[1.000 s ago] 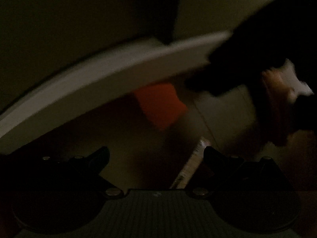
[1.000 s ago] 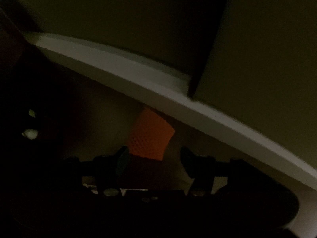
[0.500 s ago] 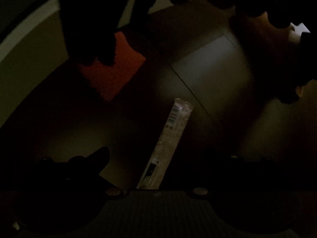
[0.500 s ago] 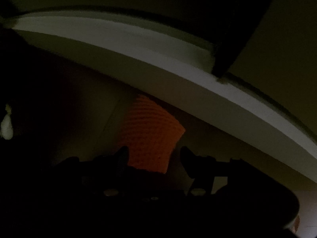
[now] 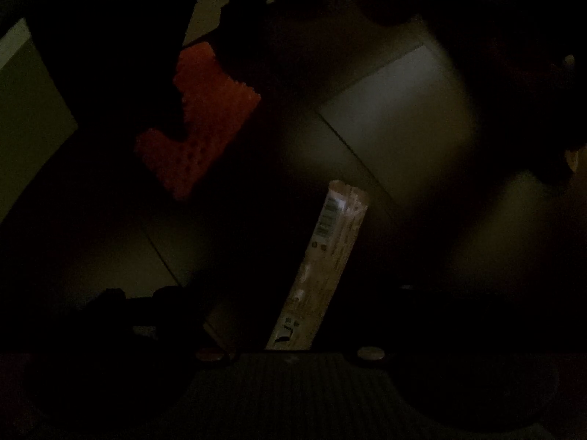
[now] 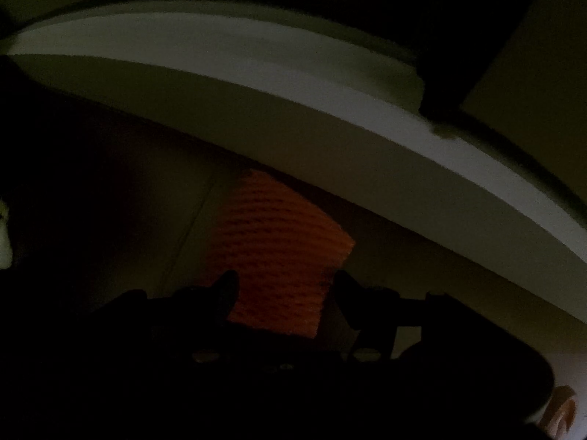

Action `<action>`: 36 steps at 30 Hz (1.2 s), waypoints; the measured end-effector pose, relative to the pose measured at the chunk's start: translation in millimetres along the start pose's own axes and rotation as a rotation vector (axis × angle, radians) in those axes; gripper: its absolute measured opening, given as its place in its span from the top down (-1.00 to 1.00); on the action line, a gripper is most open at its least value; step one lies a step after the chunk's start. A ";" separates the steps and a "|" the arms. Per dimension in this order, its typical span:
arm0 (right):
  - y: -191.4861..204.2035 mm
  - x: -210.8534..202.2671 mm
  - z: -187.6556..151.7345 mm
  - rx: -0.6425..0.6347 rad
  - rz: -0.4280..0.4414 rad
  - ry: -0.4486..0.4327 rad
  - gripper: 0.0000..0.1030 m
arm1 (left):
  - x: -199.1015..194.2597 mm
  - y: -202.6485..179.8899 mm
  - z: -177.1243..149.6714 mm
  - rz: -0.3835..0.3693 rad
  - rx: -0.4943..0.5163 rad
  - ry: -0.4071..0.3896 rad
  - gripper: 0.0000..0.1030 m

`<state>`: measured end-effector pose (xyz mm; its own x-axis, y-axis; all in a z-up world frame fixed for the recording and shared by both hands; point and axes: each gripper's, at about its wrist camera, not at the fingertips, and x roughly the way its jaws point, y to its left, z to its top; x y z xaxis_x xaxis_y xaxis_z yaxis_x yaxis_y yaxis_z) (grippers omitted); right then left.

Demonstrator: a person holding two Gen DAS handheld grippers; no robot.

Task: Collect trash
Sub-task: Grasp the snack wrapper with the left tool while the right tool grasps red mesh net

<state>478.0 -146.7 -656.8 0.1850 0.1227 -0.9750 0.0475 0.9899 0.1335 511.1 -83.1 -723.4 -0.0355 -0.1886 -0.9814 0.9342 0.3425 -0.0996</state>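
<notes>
Left tool [image 5: 293, 304] closing around wrapper [image 5: 323, 260] (untouched); right tool [image 6: 286, 289] spread over orange cloth [image 6: 282, 253].

Left wrist view: a long wrapper [image 5: 323, 267] lies on the tiled floor [image 5: 400, 135], running from 6 o'clock toward 1 o'clock, its near end between the jaws of the left gripper [image 5: 290, 330]. A cloth [image 5: 198, 128] lies at 11 o'clock from the wrapper, well apart.

Right wrist view: the cloth [image 6: 282, 256] lies just ahead of the right gripper [image 6: 282, 286], between its fingertips; a baseboard [image 6: 330, 102] arcs behind it at 12 o'clock.
</notes>
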 end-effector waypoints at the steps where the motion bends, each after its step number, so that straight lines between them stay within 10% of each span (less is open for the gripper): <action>1: -1.6 3.5 1.9 0.000 0.000 0.002 -0.10 | 1.7 -0.5 2.5 0.003 0.006 -0.002 -0.48; 12: 5.5 7.6 6.0 -0.065 0.005 0.010 -0.05 | -3.4 -10.1 3.1 0.049 0.010 -0.054 0.35; 15: 5.7 8.0 6.6 -0.064 0.013 0.011 0.22 | -1.6 -11.9 3.1 0.052 -0.002 -0.059 0.52; 20: 3.5 2.7 5.7 -0.081 0.048 0.007 0.70 | -3.9 -9.0 -7.6 0.031 -0.041 -0.052 0.59; 36: -8.3 -127.4 -33.0 -0.156 0.049 -0.079 0.74 | -120.8 82.9 -56.0 0.032 -0.435 -0.134 0.61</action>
<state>421.6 -168.2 -539.5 0.2607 0.1710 -0.9502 -0.1152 0.9827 0.1453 572.9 19.6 -622.3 0.0641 -0.2793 -0.9581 0.6969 0.6997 -0.1573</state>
